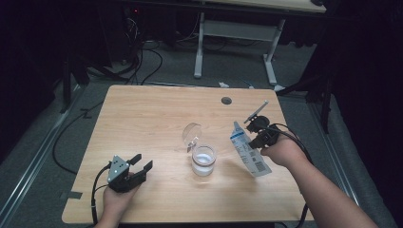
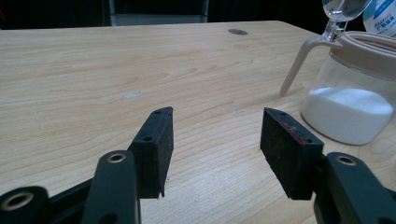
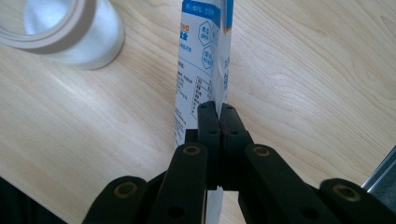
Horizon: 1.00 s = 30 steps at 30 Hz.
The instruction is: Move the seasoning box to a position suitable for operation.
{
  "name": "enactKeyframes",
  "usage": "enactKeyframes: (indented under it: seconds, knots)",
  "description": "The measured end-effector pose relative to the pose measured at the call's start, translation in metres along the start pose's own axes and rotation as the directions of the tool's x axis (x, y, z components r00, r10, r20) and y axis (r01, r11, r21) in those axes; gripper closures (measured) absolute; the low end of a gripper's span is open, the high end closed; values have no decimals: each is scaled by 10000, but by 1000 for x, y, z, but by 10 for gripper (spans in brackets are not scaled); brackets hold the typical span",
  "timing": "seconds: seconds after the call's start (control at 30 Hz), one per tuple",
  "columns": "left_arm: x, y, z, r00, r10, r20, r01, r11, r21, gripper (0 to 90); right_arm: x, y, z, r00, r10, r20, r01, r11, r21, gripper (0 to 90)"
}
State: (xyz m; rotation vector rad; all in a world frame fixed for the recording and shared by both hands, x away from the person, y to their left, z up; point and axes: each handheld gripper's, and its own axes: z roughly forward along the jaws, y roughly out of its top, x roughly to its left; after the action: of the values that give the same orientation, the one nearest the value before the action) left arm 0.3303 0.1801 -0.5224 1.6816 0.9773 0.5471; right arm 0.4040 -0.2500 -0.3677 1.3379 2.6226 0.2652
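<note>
1. Closest to us, at the left, the left gripper (image 1: 142,165) rests on the counter (image 1: 142,114) in the person's left hand (image 1: 116,199). Its jaws stand wide with nothing between them. I think it waits there so it can help with the jar when needed.

2. Next comes the jar (image 1: 204,160), standing upright near the middle of the counter, well apart from the left gripper. White powder (image 2: 348,112) fills its lower part. Its clear lid (image 1: 192,133) is flipped up and back, so the mouth is open, likely so more powder can go in.

3. Just to the right of the jar hangs the packet (image 1: 248,150), white and blue with small print. It is tilted, with one end toward the jar, off the counter.

4. Last, the right gripper (image 3: 218,109) has its jaws squeezed tight on the packet's thin edge. That firm pinch keeps the floppy packet from slipping while the right hand (image 1: 283,153) carries it. It looks ready to tip powder into the jar, but nothing pours yet.
</note>
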Motion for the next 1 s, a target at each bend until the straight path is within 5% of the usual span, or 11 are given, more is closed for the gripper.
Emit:
enactKeyframes:
  seconds: [0.33,0.63,1.0]
  knots:
    - [0,0,0,10000,-79,-29,79,10000,11,449,-9,-11,8,9993,373,-57,-374,9992,-153,896]
    - [3,0,-2,10000,-73,-48,73,10000,-60,436,-13,-20,5,9977,672,116,-654,9914,-1129,896]
    - [7,0,-5,9997,-239,-95,237,9996,-162,434,-5,-35,7,9927,1105,484,-927,9556,-2797,897]
